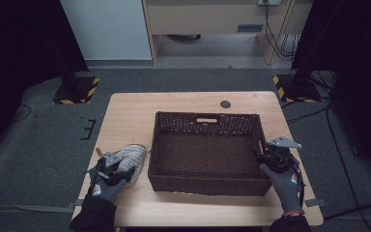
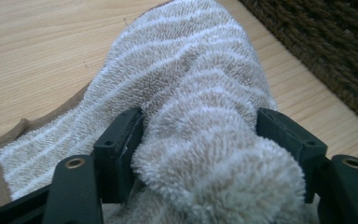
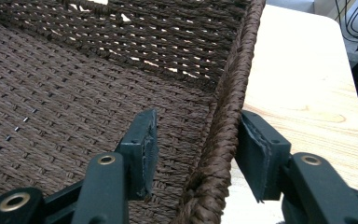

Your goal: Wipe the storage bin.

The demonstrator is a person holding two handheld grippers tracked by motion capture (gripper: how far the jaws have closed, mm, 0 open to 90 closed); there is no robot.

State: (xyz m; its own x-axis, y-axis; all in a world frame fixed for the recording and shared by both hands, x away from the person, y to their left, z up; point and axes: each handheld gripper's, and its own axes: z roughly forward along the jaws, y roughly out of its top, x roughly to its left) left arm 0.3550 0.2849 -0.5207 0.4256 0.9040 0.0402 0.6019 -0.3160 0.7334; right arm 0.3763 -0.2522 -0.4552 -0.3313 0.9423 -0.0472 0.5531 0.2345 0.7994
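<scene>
A beige striped towel (image 1: pixel 130 155) lies bunched on the wooden table (image 1: pixel 125 116), just left of a dark brown wicker basket (image 1: pixel 207 126). My left gripper (image 1: pixel 123 170) sits at the towel's near end. In the left gripper view a thick fold of the towel (image 2: pixel 205 93) fills the gap between the two jaws of my left gripper (image 2: pixel 200 135), pressing against both. My right gripper (image 1: pixel 262 156) is at the basket's right wall. In the right gripper view my right gripper (image 3: pixel 198 149) stands open astride the basket's rim (image 3: pixel 230 93), one jaw inside and one outside.
The basket holds nothing and has a handle slot (image 1: pixel 206 119) in its far wall. A small dark round disc (image 1: pixel 225 104) lies on the table behind it. Bare wood runs along the table's far and near edges. Cables (image 1: pixel 328 125) trail on the floor at the right.
</scene>
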